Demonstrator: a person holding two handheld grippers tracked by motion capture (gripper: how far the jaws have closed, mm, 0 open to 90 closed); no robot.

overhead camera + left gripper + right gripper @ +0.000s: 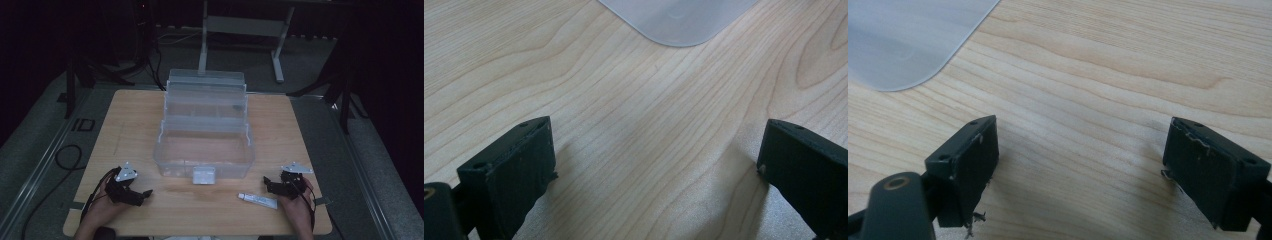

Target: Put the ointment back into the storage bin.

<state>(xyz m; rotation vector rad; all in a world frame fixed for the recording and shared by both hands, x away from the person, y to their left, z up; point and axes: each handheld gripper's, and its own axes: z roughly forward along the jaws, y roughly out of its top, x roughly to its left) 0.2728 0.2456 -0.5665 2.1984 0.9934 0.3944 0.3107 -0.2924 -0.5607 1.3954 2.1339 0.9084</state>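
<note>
While both grippers rest on the worktop (130,115) with jaws spread wide and empty, a small white tube (257,200) is seen lying just left of the right gripper (270,186), its long axis roughly across the worktop. The left gripper (145,194) is well apart from it. The clear box (205,150) stands open behind.

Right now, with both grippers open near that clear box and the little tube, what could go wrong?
The tube lies flat just beside the right gripper; closing in from the side might push it away or roll it. The clear box stands open with its lid up, so either gripper, including the left gripper, bumping its front wall could slide it across the smooth table.
</note>
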